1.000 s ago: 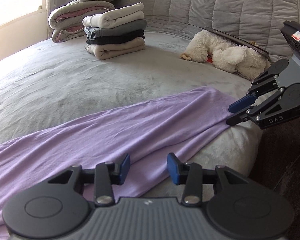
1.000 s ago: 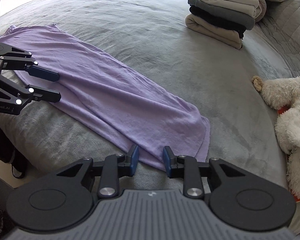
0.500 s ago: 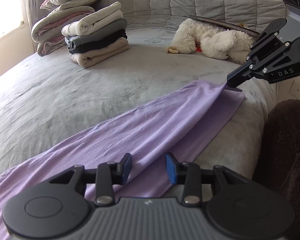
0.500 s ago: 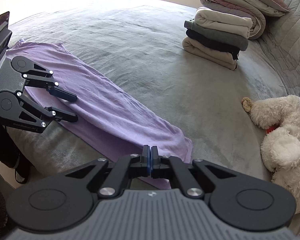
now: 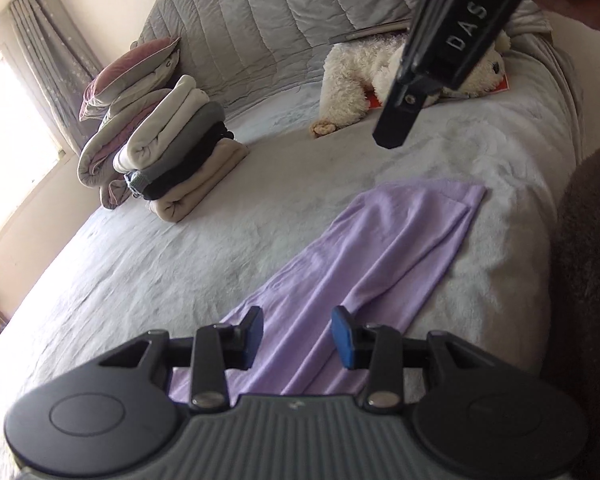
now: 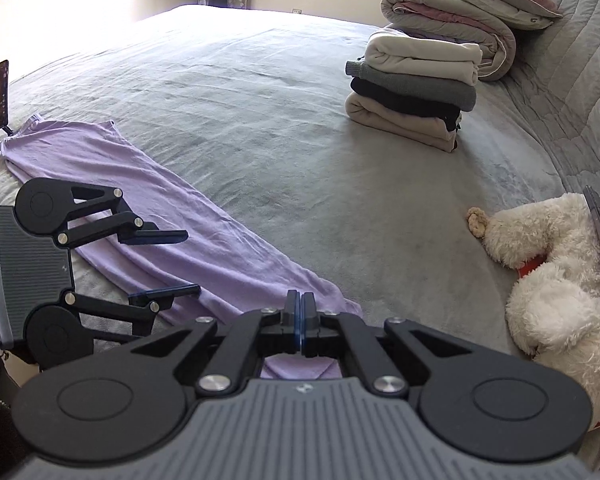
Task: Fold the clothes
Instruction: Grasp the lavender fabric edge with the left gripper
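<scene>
One lilac garment (image 5: 380, 248) lies as a long, narrow strip along the near edge of the bed (image 5: 220, 240). It looks thin, light and limp, so it will sag between grips; I would pinch it at an end's corners. The left tongs (image 5: 296, 332) stand wide over its middle. The right tongs (image 6: 300, 320) are pressed together above its end, seemingly empty.

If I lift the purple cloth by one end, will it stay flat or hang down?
Probably it hangs down: the purple cloth lies thin and wrinkled, following the bed cover, so it looks floppy. It seems light, likely easy to lift. The plush surface may drag on it slightly.
</scene>
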The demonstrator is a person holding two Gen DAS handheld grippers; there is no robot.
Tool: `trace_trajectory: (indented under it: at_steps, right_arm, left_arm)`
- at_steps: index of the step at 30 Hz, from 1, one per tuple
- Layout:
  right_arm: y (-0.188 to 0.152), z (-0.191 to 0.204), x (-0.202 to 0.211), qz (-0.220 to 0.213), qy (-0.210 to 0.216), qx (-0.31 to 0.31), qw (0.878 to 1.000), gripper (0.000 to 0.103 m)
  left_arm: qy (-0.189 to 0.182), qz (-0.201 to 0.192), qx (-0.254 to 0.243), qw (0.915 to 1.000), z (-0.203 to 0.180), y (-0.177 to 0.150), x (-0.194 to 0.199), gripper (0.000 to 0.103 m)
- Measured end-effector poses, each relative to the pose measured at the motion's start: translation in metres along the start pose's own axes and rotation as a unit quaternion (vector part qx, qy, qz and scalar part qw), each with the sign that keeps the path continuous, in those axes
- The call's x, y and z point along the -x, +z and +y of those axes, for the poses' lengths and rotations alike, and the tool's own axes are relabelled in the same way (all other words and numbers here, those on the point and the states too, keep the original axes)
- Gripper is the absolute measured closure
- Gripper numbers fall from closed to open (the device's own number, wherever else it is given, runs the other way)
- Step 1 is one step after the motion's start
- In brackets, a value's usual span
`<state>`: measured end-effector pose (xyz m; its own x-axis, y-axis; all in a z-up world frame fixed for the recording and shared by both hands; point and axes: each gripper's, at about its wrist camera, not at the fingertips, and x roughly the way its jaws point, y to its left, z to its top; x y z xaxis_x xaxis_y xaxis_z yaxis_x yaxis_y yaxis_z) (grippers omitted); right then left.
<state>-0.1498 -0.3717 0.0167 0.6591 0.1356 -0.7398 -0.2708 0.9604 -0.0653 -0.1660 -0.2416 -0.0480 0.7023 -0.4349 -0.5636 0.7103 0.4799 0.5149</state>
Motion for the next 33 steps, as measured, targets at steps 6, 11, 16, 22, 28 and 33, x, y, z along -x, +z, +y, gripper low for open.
trace_trajectory:
  at_steps: [6,11,16,22,28,33]
  right_arm:
    - [-0.011,0.002,-0.003,0.014,0.020,0.005,1.000,0.102]
    - [-0.020,0.007,-0.012,0.032,0.034,0.011,0.999,0.089]
    - [-0.027,0.011,-0.026,0.061,0.039,0.023,0.997,0.089]
    - [-0.035,0.012,-0.042,0.090,0.043,0.037,0.994,0.087]
    - [-0.036,0.009,-0.041,0.081,0.039,0.041,0.995,0.068]
    - [-0.037,0.009,-0.044,0.077,0.033,0.048,0.995,0.096]
  left_arm:
    - [-0.004,0.000,-0.003,1.0000,-0.002,-0.010,0.012,0.064]
    - [-0.012,0.003,0.013,0.9998,0.006,-0.014,0.013,0.064]
    - [-0.021,0.003,0.019,0.9996,0.006,-0.011,0.009,0.072]
    - [-0.032,0.005,0.018,0.9993,0.004,-0.006,0.006,0.090]
    - [-0.047,0.005,0.035,0.9983,0.010,-0.003,0.006,0.100]
    - [-0.075,0.005,0.056,0.9956,0.017,0.002,0.010,0.100]
